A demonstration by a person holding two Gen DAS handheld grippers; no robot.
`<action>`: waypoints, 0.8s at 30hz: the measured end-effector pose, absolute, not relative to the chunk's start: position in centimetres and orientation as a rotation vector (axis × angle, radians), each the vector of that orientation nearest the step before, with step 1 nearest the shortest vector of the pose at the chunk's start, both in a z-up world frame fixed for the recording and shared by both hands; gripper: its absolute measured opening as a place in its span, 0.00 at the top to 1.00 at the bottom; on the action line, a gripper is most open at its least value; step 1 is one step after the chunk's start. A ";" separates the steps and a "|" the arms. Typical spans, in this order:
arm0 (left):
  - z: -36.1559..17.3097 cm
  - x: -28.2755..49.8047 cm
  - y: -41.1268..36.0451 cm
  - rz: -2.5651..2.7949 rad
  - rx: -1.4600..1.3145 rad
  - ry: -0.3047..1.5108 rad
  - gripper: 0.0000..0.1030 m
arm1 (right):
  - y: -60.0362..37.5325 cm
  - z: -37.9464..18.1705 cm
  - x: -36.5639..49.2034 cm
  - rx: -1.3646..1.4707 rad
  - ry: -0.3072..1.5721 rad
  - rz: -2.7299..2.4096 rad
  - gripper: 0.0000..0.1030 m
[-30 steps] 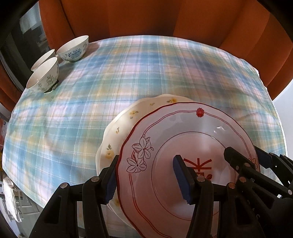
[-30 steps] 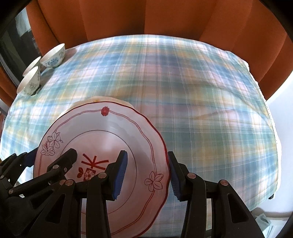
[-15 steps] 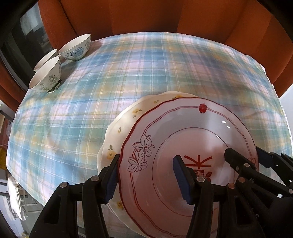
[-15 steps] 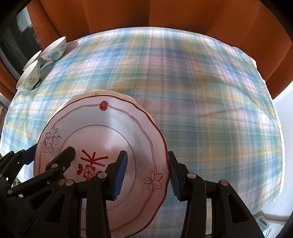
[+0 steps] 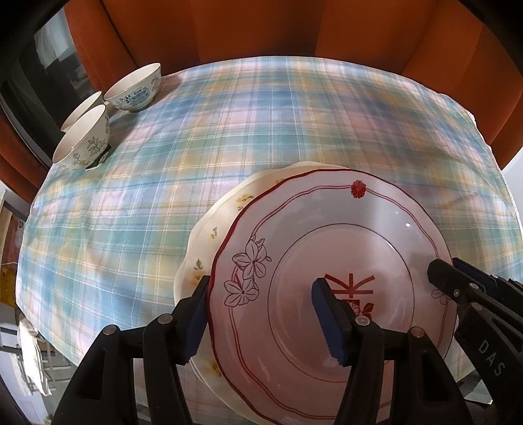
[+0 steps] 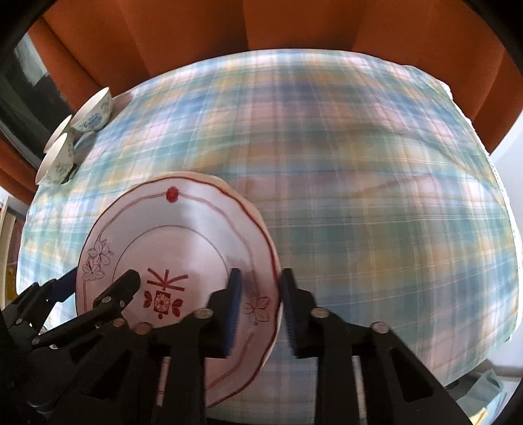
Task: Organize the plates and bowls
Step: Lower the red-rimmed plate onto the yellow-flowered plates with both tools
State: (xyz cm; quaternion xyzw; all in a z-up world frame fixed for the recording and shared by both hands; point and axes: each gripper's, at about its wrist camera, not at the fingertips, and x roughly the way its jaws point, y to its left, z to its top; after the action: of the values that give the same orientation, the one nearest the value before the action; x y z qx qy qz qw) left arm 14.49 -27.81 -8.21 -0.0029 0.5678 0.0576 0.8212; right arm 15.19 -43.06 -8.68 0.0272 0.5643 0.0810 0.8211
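A white plate with a red rim and flower pattern (image 5: 346, 248) lies on top of a cream plate with yellow flowers (image 5: 212, 248), offset to its right, near the table's front edge. My left gripper (image 5: 261, 314) is open, its jaws astride the red plate's left rim. My right gripper (image 6: 260, 310) is open, its jaws astride the same plate's (image 6: 170, 242) right rim. Each gripper shows in the other's view, the right (image 5: 457, 287) and the left (image 6: 98, 287).
Three patterned bowls (image 5: 134, 88) stand at the far left corner of the plaid-clothed table (image 5: 261, 124), also seen in the right wrist view (image 6: 91, 114). Orange curtains (image 5: 261, 29) hang behind. The table's edges drop off at left and right.
Both grippers have lifted and pulled back a little; the table looks further away and the right wrist view is blurred. The right jaws look narrower. The plates stay stacked.
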 end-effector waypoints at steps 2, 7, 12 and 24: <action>-8.3 14.6 -27.9 0.125 0.005 1.211 0.39 | -43.0 -8.7 15.2 0.055 1.203 0.171 0.76; -8.4 14.7 -27.8 0.133 0.020 1.209 0.38 | -42.8 -8.7 15.3 0.032 1.204 0.167 0.76; -8.6 14.9 -27.5 0.158 0.033 1.210 0.34 | -41.7 -8.4 15.2 -0.015 1.186 0.186 0.76; -8.8 14.8 -27.5 0.141 0.036 1.209 0.20 | -41.0 -8.6 15.9 -0.025 1.193 0.199 0.73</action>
State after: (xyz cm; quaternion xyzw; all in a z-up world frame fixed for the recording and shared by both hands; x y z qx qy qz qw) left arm 14.77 -27.53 -8.76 0.0169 0.5679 0.0664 0.8202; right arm 15.87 -41.01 -8.63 -0.0118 0.5610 0.0933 0.8225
